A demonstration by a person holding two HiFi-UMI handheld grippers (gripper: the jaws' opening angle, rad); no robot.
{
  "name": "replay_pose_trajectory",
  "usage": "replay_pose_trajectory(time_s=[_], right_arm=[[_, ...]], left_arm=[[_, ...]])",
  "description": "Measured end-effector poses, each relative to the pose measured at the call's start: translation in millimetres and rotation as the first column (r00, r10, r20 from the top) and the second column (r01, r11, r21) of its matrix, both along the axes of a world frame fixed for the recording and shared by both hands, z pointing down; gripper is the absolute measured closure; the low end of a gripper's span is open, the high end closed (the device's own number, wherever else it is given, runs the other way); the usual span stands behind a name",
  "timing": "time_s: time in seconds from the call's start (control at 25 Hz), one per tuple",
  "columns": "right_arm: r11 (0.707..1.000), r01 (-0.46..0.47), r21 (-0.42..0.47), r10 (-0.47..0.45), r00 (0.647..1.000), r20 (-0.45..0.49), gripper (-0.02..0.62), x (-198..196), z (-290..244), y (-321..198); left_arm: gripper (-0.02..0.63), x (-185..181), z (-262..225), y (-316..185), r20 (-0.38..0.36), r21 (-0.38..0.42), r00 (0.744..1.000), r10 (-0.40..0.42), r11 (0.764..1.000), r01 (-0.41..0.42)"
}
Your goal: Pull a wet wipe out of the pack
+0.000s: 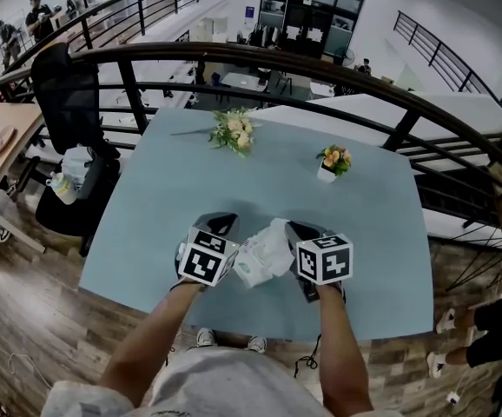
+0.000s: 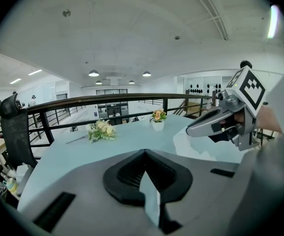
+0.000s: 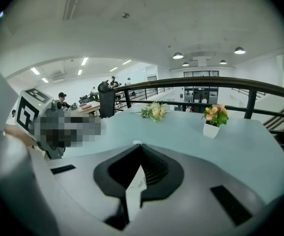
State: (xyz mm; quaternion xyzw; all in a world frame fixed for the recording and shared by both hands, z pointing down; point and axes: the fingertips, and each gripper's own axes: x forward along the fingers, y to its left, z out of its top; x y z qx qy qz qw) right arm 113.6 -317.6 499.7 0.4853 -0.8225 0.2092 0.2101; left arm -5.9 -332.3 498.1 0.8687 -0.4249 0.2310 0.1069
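**Wipe extraction, mid-pull: both grippers engaged**

Item one: wet wipe pack [image 1: 253, 269], white with green print. It sits at the middle of the table's [image 1: 234, 181] near edge, between our two grippers. We read the left gripper [image 1: 219, 224] as its anchor. Its jaws are closed flat on a thin pale sliver, apparently the pack's film, so the pack cannot follow the pull.

Item two: wet wipe [image 1: 275, 233], crumpled, rising from the pack toward the right gripper [image 1: 301, 229]. That gripper's jaws are pressed together on a white strip of it.

Item three: potted flowers [image 1: 333, 162] and loose bouquet [image 1: 234, 131], toward the far edge, well apart from our work.
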Motion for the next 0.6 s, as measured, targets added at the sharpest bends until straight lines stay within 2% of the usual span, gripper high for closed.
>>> replay_pose_trajectory(time_s=[0.6], right_arm=[[0.996, -0.057, 0.065, 0.056, 0.998, 0.011, 0.591, 12, -25, -8]], left_arm=[[0.611, -2, -11, -4, -0.012, 0.011, 1.000, -0.013, 1.000, 0.013]])
